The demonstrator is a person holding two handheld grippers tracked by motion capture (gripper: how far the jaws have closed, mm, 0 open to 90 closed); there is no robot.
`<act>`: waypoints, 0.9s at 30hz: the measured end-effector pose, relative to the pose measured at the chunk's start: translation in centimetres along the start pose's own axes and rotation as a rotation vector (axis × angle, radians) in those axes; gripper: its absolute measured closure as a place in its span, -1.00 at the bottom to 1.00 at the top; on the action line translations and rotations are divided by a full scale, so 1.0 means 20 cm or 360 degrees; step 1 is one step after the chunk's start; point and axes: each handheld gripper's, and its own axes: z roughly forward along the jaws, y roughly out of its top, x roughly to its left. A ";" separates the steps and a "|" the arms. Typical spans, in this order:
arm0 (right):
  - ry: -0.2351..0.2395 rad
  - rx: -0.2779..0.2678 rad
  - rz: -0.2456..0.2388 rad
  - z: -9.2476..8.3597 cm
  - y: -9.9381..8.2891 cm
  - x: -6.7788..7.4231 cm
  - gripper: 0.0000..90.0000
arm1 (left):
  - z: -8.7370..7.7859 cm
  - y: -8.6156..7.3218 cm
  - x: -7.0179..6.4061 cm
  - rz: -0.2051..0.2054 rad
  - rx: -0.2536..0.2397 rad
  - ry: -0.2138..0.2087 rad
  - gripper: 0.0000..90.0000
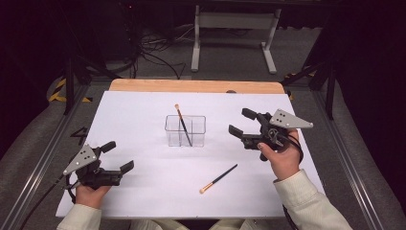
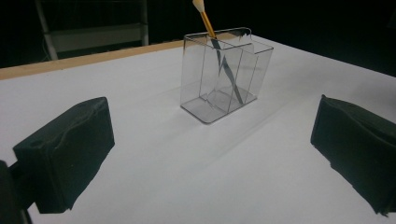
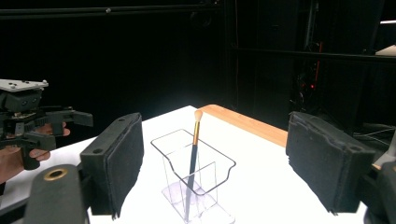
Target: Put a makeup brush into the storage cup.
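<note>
White paper covers the table point(image 1: 143, 120) in the high view, dark floor and cables beyond. A clear divided holder point(image 1: 186, 130) stands mid-table with one brush point(image 1: 182, 125) leaning inside; a second brush point(image 1: 218, 178) lies loose nearer the person. The left gripper point(image 1: 117, 157) and right gripper point(image 1: 242, 122) both gape, empty.

From the left gripper view, the holder point(image 2: 223, 77) sits ahead between spread jaws.

From the right gripper view, the holder point(image 3: 196, 172) looks light; a careless nudge could likely tip it and spill the upright brush point(image 3: 194, 154).
</note>
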 end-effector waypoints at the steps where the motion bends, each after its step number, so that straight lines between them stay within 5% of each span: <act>1: -0.0002 0.0001 -0.0001 -0.01 0.00 0.00 -0.56 | 0.00 0.00 0.00 -0.0004 0.0000 -0.0003 -1.00; 9: 0.0037 0.0058 -0.0025 -0.04 0.00 0.01 -0.57 | 0.00 0.00 0.00 -0.0001 -0.0005 -0.0003 -1.00; 15: 0.0082 0.0208 -0.0073 -0.04 0.01 0.02 -0.59 | 0.00 0.00 0.00 0.0003 0.0007 -0.0006 -0.99; 22: 0.0109 0.0278 -0.0094 -0.04 0.01 0.03 -0.61 | 0.01 0.00 -0.01 0.0002 0.0009 -0.0007 -0.99; 27: 0.0160 0.0428 -0.0136 -0.03 0.00 0.04 -0.61 | 0.00 0.00 0.00 -0.0005 0.0002 -0.0003 -1.00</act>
